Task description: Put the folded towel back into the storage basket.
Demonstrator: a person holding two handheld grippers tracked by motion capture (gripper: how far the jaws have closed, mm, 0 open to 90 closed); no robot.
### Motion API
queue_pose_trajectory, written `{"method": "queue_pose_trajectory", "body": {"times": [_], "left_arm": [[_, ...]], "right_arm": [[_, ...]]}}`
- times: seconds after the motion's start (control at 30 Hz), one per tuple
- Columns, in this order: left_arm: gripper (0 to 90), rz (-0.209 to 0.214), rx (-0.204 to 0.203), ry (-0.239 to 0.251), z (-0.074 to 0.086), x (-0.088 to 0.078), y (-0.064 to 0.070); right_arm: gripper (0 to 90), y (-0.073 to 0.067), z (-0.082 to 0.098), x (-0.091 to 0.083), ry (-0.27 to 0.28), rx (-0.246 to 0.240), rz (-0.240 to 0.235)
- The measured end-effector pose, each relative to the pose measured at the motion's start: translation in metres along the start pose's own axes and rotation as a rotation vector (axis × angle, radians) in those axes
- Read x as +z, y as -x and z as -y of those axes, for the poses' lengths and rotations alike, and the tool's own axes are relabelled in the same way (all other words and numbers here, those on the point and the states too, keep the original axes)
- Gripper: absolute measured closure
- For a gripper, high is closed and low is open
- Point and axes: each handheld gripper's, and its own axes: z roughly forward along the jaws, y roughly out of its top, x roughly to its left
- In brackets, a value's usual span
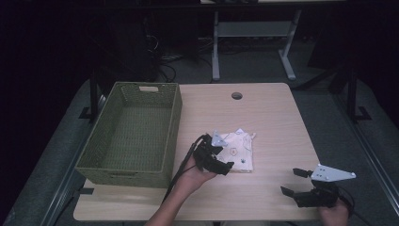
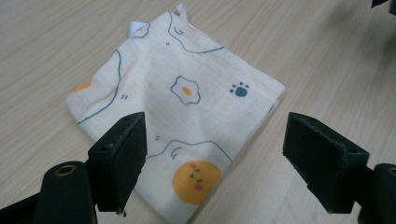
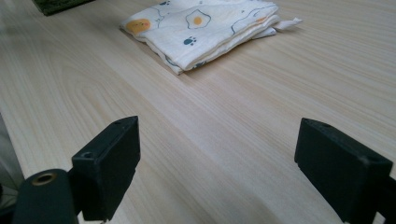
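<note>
A folded printed cloth lies flat mid-tabletop, beside the woven basket. Soft, light and limp, it is best pinched across a folded edge. The left tool is held spread above it; the right tool is spread, well apart.

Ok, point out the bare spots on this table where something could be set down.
Bare wood lies between the folded cloth and the right gripper, along the far edge around the round hole, and across the near strip. The green basket takes the left side. It is crowded where the left gripper hangs over the cloth.
</note>
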Motion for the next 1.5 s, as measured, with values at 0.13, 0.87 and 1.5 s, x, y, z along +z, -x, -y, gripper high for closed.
{"method": "queue_pose_trajectory", "body": {"times": [0.13, 0.87, 1.5], "left_arm": [[23.6, -0.026, 0.003, 0.000, -0.010, 0.010, -0.001], [30.2, -0.041, -0.038, -0.187, -0.030, 0.075, -0.024], [49.4, -0.039, -0.002, -0.288, -0.031, 0.083, -0.024]], "right_arm": [[13.7, 0.000, 0.000, 0.001, -0.004, -0.002, -0.011], [13.6, -0.004, -0.002, 0.000, -0.005, -0.019, -0.018], [13.7, -0.009, -0.003, -0.001, 0.009, -0.036, -0.022]]}}
